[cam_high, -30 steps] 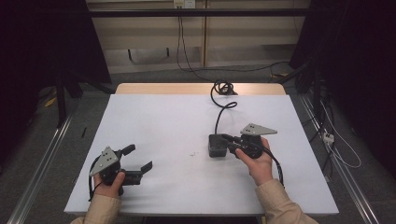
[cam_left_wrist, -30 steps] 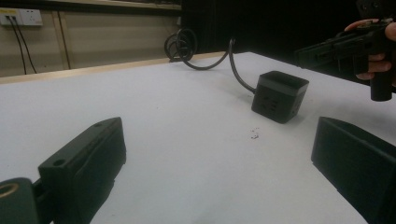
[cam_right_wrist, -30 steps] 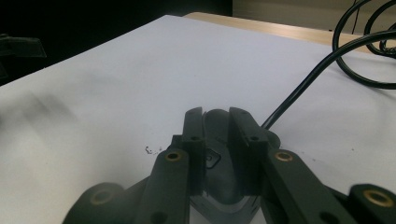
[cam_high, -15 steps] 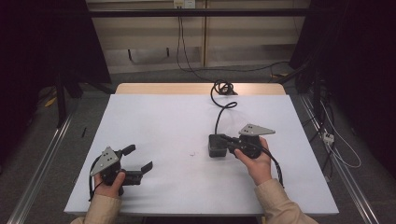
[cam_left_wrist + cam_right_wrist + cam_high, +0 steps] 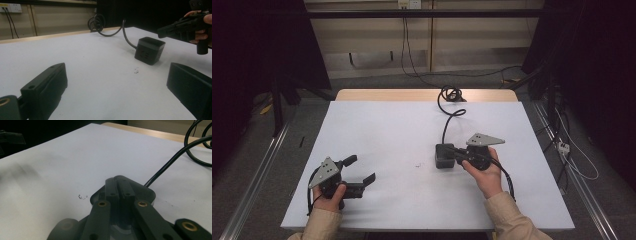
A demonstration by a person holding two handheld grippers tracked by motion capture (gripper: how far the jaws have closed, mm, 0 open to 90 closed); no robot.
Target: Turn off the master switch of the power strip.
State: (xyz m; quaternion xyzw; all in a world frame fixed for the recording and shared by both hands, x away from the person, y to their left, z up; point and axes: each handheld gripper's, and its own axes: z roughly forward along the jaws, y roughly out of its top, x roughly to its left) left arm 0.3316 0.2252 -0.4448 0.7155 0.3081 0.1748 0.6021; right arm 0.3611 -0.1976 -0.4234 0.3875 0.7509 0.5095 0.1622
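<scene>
We find the right hand-held gripper point(image 5: 452, 155) pressed together, its jaws having just been closing above the black box point(image 5: 444, 156) at mid-desk point(image 5: 377, 125), nothing between them. The left hand-held gripper point(image 5: 360, 171) stands spread, empty.

One black box point(image 5: 444, 155), one cable point(image 5: 447, 115), two grippers, one table point(image 5: 377, 130)

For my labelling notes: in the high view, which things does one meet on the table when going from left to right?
left gripper → small dark speck → black box with a cable → right gripper, jaws having just closed, above the box.
</scene>
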